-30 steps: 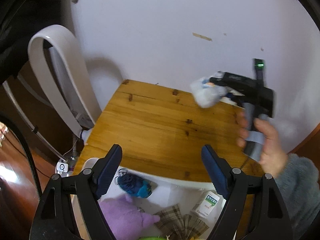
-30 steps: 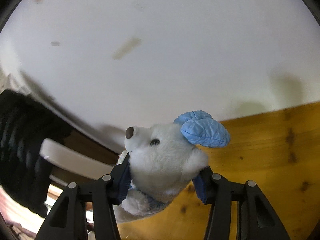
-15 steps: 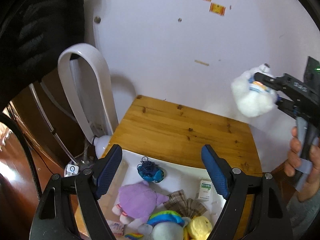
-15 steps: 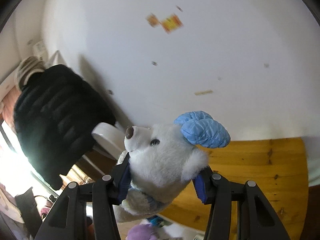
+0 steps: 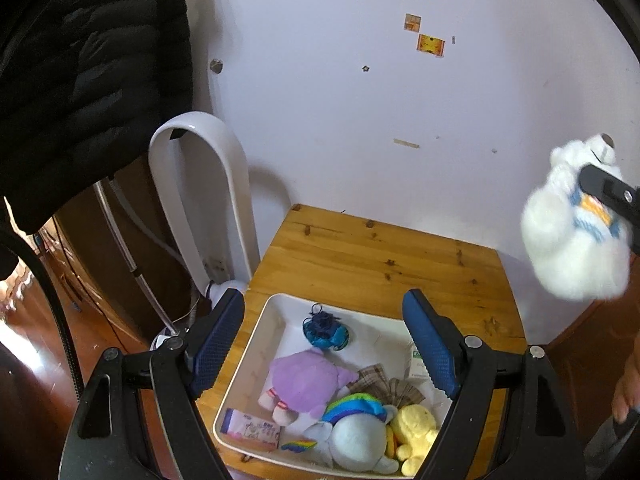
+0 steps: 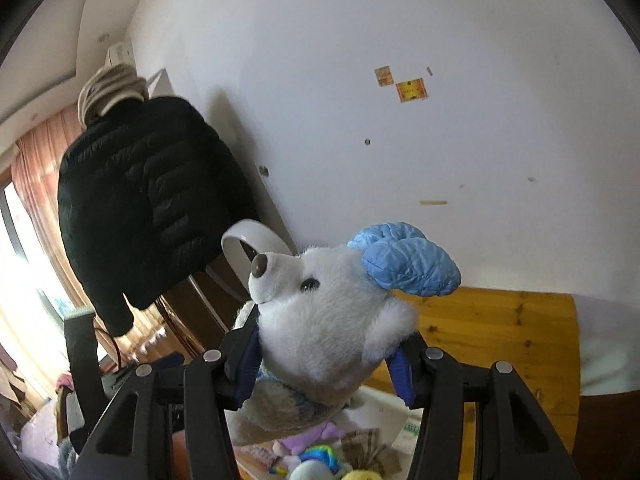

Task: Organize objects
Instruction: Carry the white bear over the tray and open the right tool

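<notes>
White fluffy plush dog with blue quilted ears (image 6: pixel 328 320), clenched at the neck between the blue-padded fingers of the right gripper (image 6: pixel 324 368), head poking up past the fingertips, snout tilted toward the left finger, held in the air well above the wooden table (image 6: pixel 500 332). Below and beyond the fingers, partly hidden by the dog's body: white rectangular plastic bin (image 6: pixel 384 404) with other toys.

Left gripper (image 5: pixel 324 340) spread wide, nothing between its blue ribbed pads (image 5: pixel 218 340), hovering over the same white bin (image 5: pixel 260 344). Framed between those fingers: purple plush toy (image 5: pixel 308 380), blue round knitted pouch (image 5: pixel 326 330), white plush with rainbow mane (image 5: pixel 356 432), yellow plush (image 5: pixel 414 428), plaid fabric piece (image 5: pixel 388 386), small white-and-green box (image 5: pixel 418 362) against the right finger, flat pastel packet (image 5: pixel 250 432) by the near left corner. Far off to the upper right of the left tool, the plush dog (image 5: pixel 572 240) in mid-air.
</notes>
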The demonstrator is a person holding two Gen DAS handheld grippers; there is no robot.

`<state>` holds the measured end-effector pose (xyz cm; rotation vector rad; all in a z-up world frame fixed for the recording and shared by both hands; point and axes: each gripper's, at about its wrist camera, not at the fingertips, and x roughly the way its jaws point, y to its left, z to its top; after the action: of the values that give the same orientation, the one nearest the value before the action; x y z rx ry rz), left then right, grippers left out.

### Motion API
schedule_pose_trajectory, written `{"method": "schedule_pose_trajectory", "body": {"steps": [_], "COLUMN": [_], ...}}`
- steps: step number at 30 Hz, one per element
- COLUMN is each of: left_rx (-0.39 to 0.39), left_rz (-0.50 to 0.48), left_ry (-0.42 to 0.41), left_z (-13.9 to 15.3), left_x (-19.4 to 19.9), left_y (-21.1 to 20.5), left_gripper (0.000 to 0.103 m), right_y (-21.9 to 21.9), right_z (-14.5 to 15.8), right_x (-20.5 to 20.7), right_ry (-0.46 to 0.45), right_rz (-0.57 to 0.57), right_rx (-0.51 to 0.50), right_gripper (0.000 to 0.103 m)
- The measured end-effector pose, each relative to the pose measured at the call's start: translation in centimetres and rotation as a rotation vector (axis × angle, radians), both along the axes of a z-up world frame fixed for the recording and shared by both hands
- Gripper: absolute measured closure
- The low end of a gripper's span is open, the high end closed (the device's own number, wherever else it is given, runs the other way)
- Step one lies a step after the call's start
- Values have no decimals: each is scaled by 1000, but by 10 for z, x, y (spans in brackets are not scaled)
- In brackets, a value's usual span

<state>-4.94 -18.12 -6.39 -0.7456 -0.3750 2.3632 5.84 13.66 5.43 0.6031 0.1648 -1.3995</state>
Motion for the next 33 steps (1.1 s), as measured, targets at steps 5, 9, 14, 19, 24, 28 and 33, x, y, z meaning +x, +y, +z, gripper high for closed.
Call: {"method": "schedule_pose_trajectory", "body": {"steps": [5, 9, 14, 19, 24, 28, 33], "left_rx": [-13, -30, -45, -58, -64, -77, -96], "left_rz": [2, 0, -18, -29, -42, -42, -51], "left_ry": [-19, -40, -71, -98, -138, -166, -162], "left_z": [-4, -8, -13, -18, -24, -28, -29], "left_x": [1, 1, -2, -5, -9, -10, -8], "left_y": [-5, -2, 3, 5, 6, 9, 13], "left_gripper": [19, 19, 19, 19, 19, 19, 19], "right_y": [8, 10, 5, -4, -13, -21, -28], "right_z": [-13, -27, -41, -56, -74, -87, -100], "right_x": [22, 31, 44, 51, 55, 56, 58], "right_ry": [28, 43, 93, 127, 149, 161, 178], "right_rz": [-8, -20, -26, -29, -35, -42, -49], "right_rx": [51, 89, 139, 204, 274, 327, 378], "right_gripper": [48, 47, 47, 46, 46, 44, 41]}}
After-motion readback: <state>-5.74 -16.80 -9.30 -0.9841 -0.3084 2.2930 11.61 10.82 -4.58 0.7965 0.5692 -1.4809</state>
